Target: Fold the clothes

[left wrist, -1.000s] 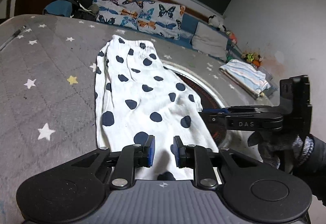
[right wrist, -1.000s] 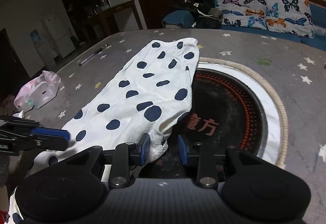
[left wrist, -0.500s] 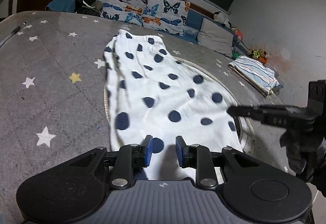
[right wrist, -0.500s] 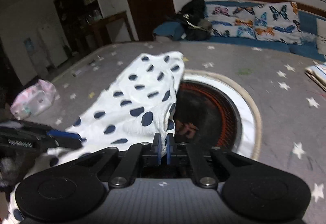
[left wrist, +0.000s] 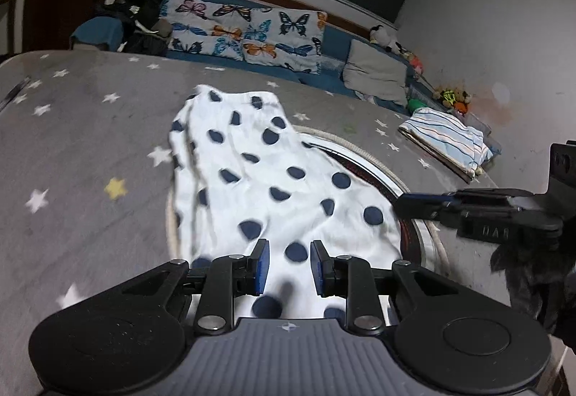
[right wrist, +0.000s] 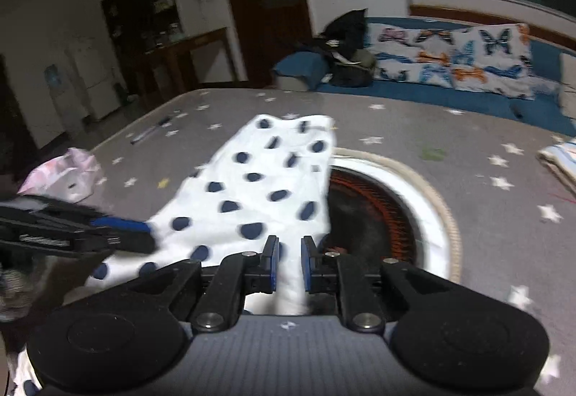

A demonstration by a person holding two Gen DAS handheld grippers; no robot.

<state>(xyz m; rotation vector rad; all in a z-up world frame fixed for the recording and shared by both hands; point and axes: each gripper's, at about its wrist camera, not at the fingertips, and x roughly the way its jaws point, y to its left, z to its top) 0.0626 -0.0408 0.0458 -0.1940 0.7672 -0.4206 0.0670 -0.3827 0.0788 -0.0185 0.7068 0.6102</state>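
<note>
A white garment with navy polka dots [left wrist: 273, 180] lies flat on the grey star-patterned surface [left wrist: 72, 144], its near end under both grippers. My left gripper [left wrist: 286, 268] is open, its blue-padded jaws spread just above the near hem. My right gripper [right wrist: 287, 261] is open with a narrow gap, and white cloth lies between and below its jaws. The right gripper also shows at the garment's right edge in the left wrist view [left wrist: 468, 208]. The left gripper shows at the cloth's left edge in the right wrist view [right wrist: 108, 234].
A round black and white ring mat [right wrist: 396, 201] lies partly under the garment. A folded striped cloth [left wrist: 446, 140] sits far right. A pink plastic bag [right wrist: 64, 176] lies at the left. Butterfly cushions [left wrist: 252, 32] and dark bags [left wrist: 140, 21] line the far sofa.
The right gripper shut on the garment's edge half a second ago and now stands open again. The cloth has been spread wider to the right. The left gripper stayed open.
</note>
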